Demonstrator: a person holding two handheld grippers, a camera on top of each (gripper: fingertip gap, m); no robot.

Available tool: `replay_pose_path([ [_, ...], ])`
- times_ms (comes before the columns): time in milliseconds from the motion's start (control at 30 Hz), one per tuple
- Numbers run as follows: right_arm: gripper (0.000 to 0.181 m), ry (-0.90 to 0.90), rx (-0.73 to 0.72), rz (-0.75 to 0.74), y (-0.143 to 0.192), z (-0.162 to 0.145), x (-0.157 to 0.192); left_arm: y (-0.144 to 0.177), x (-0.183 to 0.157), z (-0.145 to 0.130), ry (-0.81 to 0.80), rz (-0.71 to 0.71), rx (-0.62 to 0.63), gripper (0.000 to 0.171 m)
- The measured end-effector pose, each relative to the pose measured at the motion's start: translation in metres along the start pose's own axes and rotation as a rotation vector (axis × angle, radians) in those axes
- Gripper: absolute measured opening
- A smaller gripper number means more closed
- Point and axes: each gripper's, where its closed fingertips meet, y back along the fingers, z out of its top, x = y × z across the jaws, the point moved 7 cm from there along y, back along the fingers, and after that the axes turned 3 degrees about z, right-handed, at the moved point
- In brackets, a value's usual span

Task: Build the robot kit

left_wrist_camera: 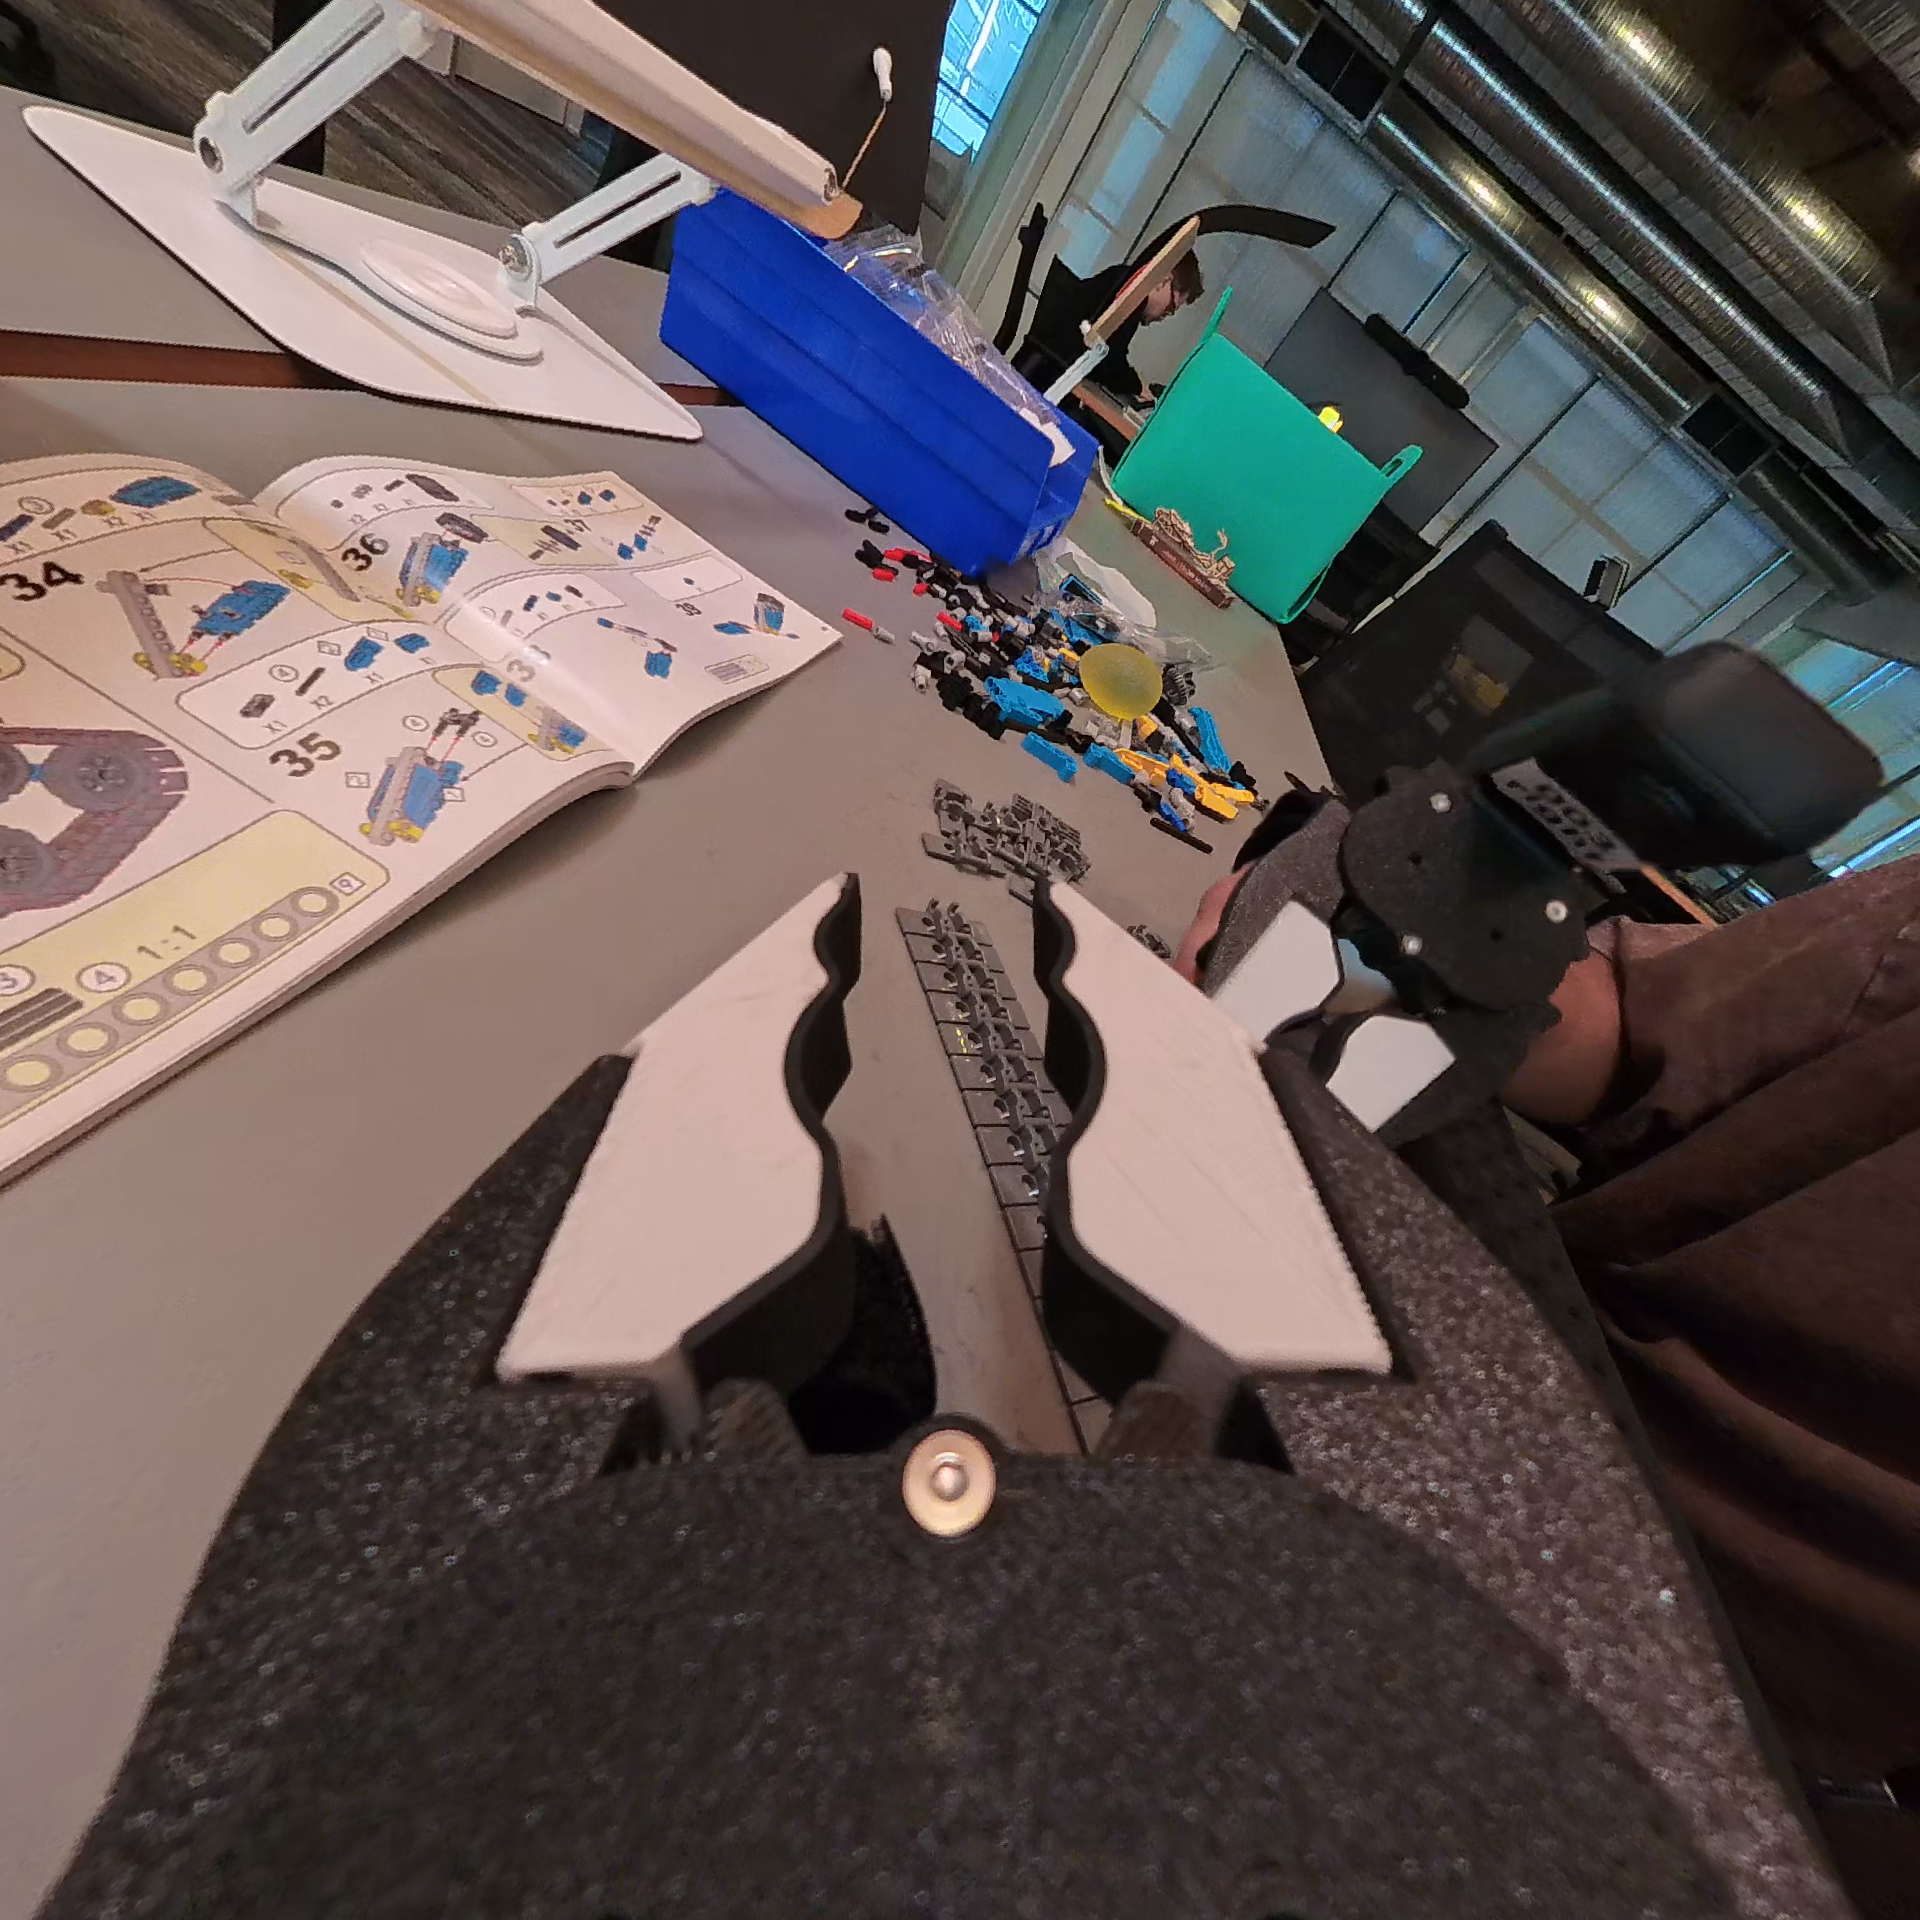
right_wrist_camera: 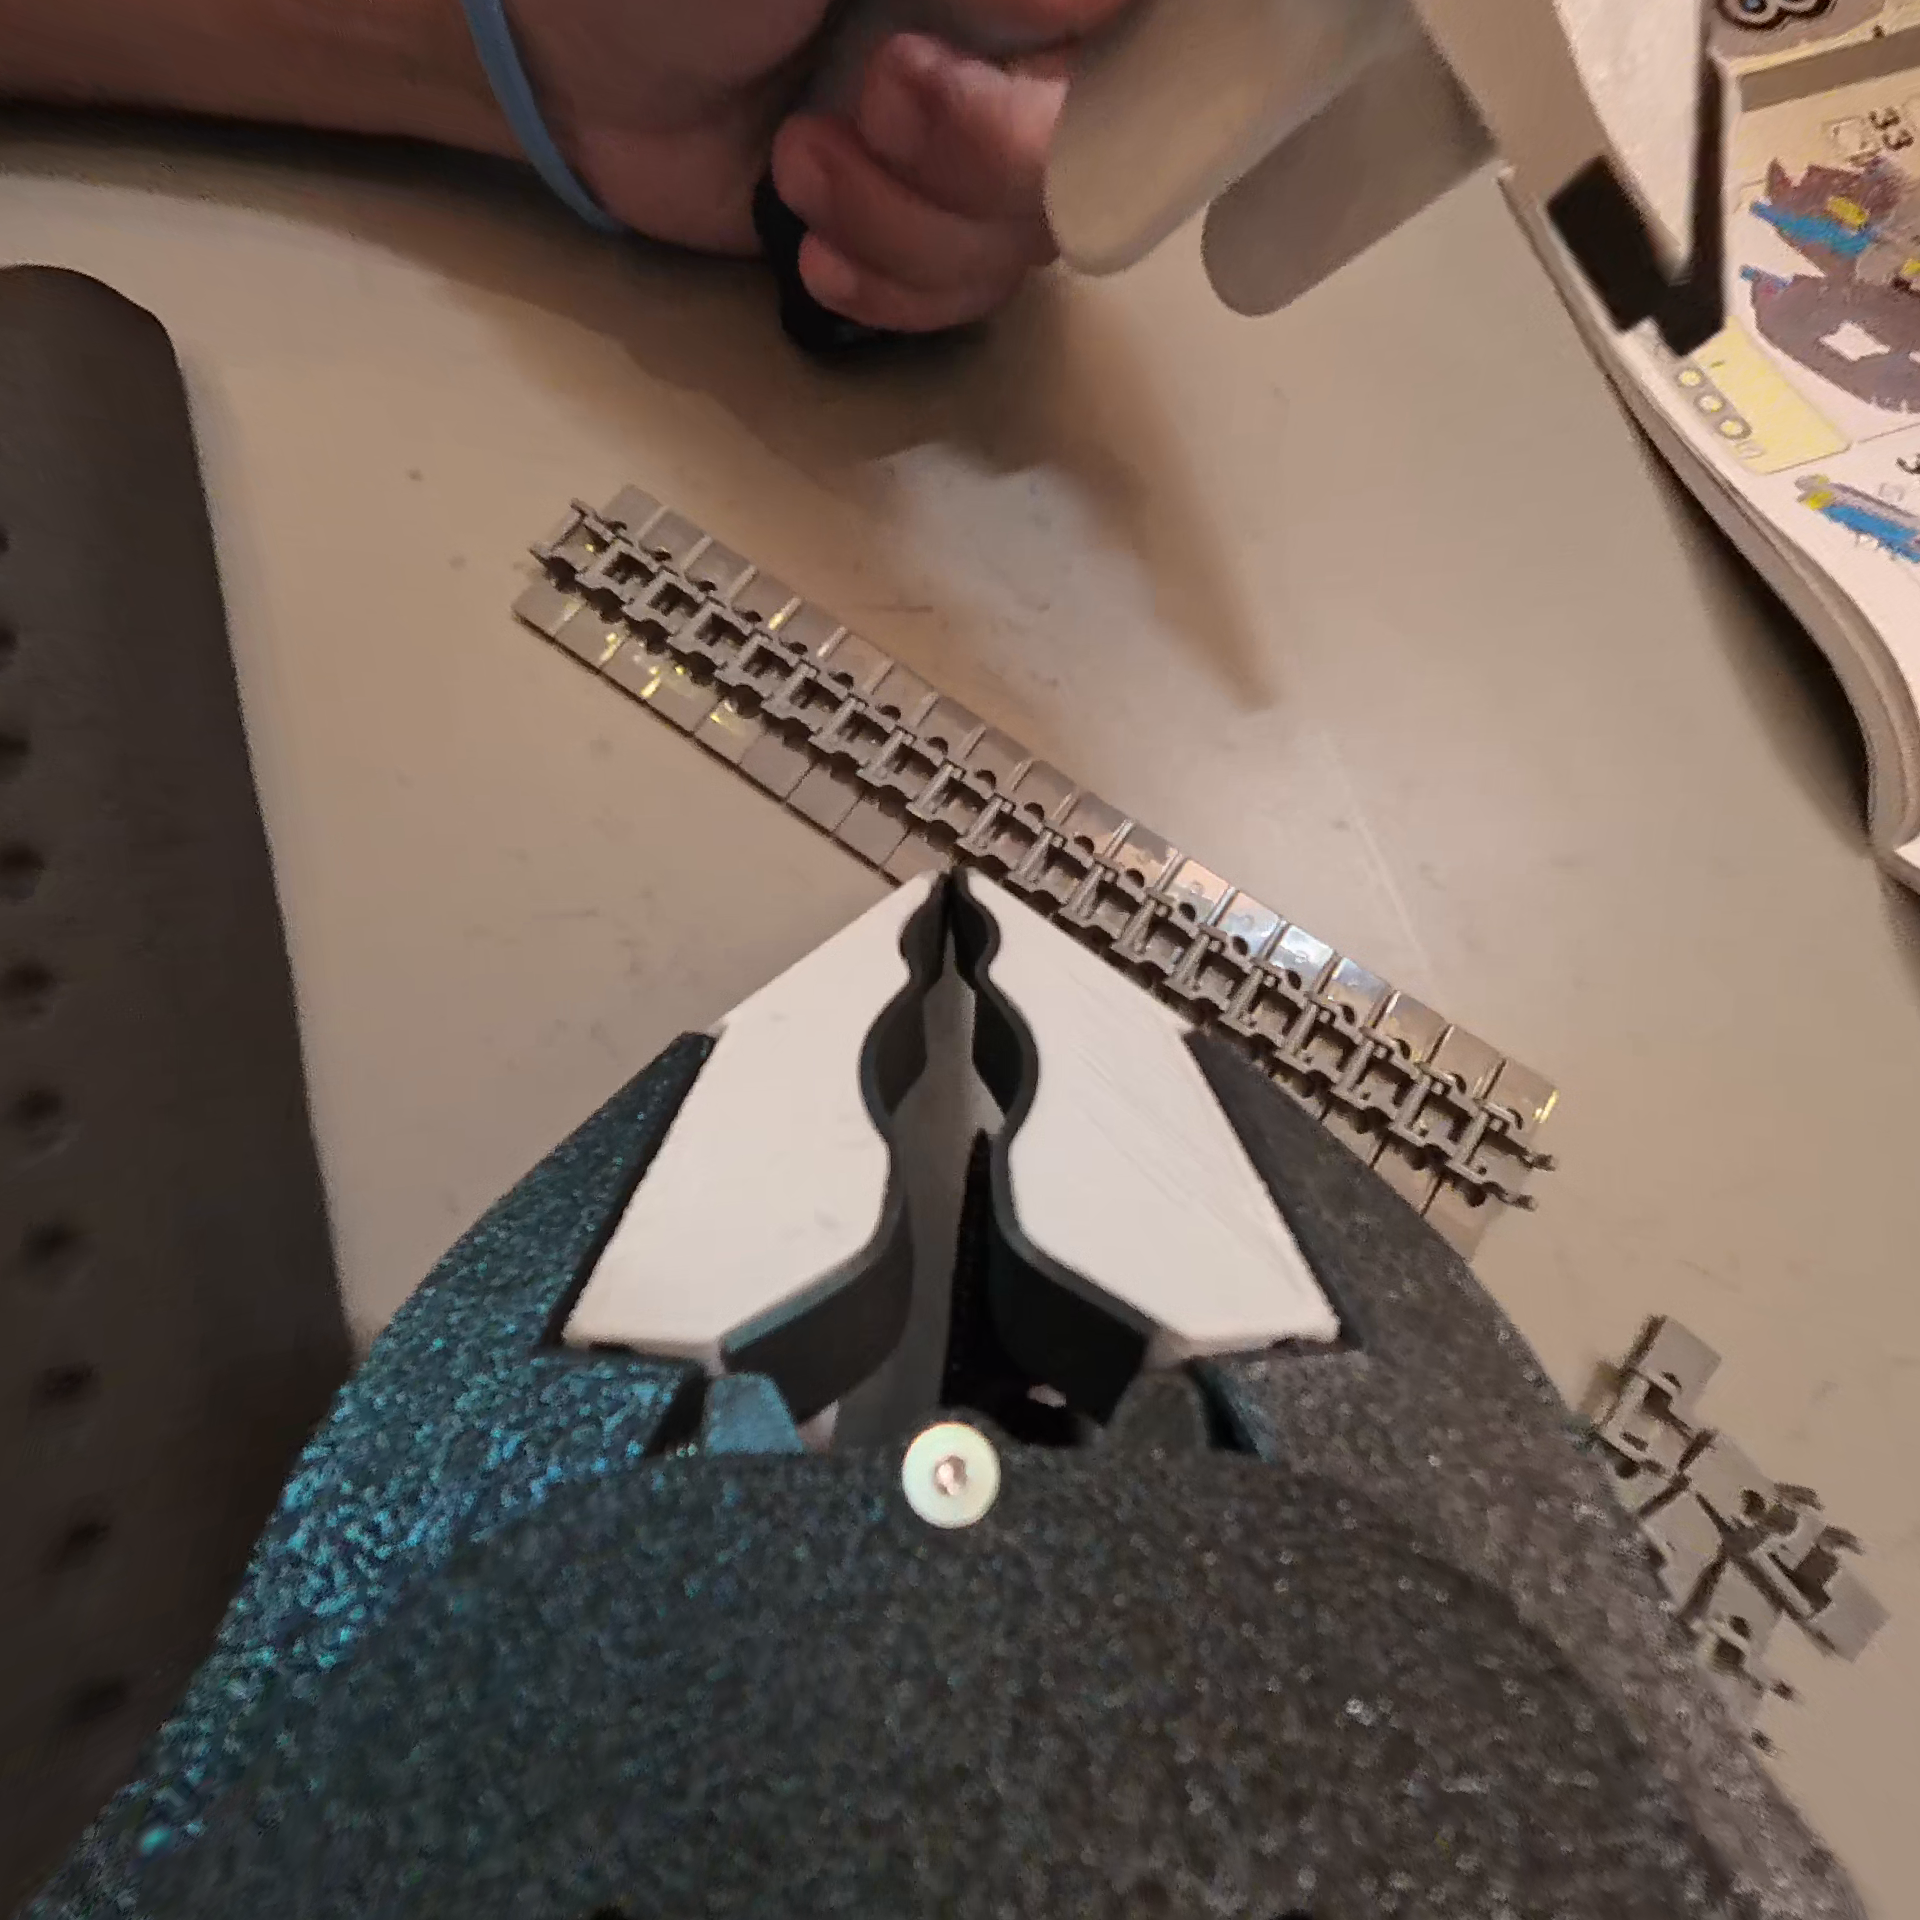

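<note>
Here's how it sits: a long grey track strip (right_wrist_camera: 831, 727) of clipped-together links lies flat on the table (left_wrist_camera: 623, 935), inner side up. The right gripper (right_wrist_camera: 951, 881) has its jaws clenched, tips pressed together right at the strip's near edge, about mid-length. I can't tell if they're actually nipping a link or just touching it. The left gripper (left_wrist_camera: 945, 896) has its jaws released. In its own view the strip runs up between the two fingers, but the right wrist view shows that gripper up off the table on the strip's far side, not touching it. My read is that a chain like this flexes at every joint, so gripping it at one point would let the ends sag. A few loose links (right_wrist_camera: 1714, 1507) sit just beside the right gripper, with an open instruction booklet (left_wrist_camera: 364, 675) nearby and a pile of small parts (left_wrist_camera: 1091, 707) and a blue bin (left_wrist_camera: 862, 384) farther off.
</note>
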Motion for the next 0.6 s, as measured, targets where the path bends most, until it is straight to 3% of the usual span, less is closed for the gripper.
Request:
replay_pose_path([
  [600,0.0,-0.005,0.025,-0.01,0.0017,-0.0057,-0.0064,-0.0003,0.0003,-0.0002,0.002,0.0,0.003,0.033],
])
